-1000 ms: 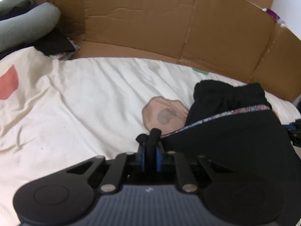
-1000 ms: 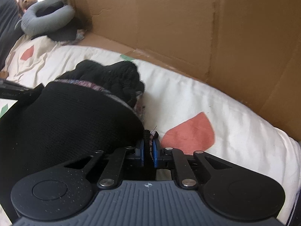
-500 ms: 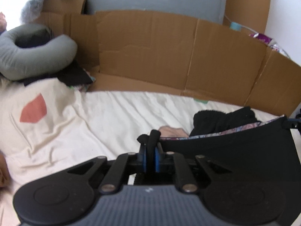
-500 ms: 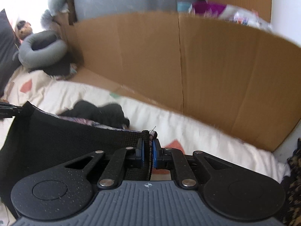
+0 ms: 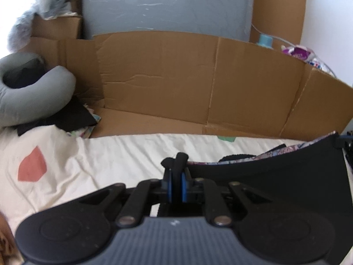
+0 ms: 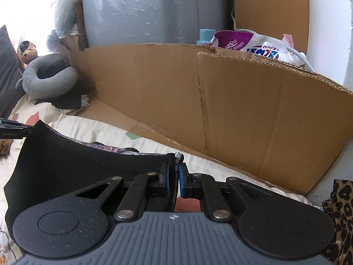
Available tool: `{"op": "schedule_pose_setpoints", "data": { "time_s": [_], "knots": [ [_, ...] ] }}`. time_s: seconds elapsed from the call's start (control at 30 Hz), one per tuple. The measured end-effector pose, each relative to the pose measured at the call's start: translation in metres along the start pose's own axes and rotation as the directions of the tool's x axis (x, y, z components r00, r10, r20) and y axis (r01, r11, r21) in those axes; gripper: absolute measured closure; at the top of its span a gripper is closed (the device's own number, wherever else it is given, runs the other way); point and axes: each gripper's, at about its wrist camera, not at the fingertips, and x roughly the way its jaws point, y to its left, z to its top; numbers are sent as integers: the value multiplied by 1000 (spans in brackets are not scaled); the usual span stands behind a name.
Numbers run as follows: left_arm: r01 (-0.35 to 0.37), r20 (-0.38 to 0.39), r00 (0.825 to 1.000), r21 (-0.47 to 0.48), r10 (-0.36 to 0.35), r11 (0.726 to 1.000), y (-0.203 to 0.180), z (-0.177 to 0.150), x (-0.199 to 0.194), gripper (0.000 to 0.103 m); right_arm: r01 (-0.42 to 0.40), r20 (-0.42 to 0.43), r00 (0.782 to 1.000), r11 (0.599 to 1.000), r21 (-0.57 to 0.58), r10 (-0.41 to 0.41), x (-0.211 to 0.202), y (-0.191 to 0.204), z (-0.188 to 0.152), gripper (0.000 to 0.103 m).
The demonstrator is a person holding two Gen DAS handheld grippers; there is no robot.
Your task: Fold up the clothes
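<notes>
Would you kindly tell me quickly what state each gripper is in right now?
Left gripper: closed on one corner of the black knit garment with patterned lining.
Right gripper: closed on the garment's other corner, the cloth stretched between them.

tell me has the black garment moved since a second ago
Yes. The black garment has risen off the cream sheet, pinched between both grippers, its top edge nearing the cardboard wall.

1. Garment [image 5: 275, 181] hangs stretched between left gripper [image 5: 176, 176] and right gripper [image 6: 173, 176], over sheet [image 5: 110, 154]
2. Cardboard [image 5: 176, 77] behind sheet
3. Pillow [image 5: 33, 101] far left, before cardboard
</notes>
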Motion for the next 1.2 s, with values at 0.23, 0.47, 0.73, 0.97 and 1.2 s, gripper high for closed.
{"op": "schedule_pose_setpoints", "data": {
  "time_s": [0.23,0.47,0.73,0.97,1.2],
  "knots": [
    [14,-23,1000,17,-14,1000,-1,6,19,94,19,-38,999,1000,-15,-19,13,-8,-1,96],
    [13,-36,999,53,-11,999,-4,15,34,94,29,-61,998,998,-54,-33,22,-11,7,96],
    [26,-94,995,82,-18,996,-6,11,65,94,46,-132,990,998,-49,-52,49,-19,0,96],
    [28,-162,987,73,-16,997,-5,-4,92,89,50,-162,985,998,-44,-56,70,-18,-18,94],
    [-74,-144,987,18,76,997,16,-3,83,52,102,-175,979,995,-1,-101,66,-24,-38,89]
  ]
}}
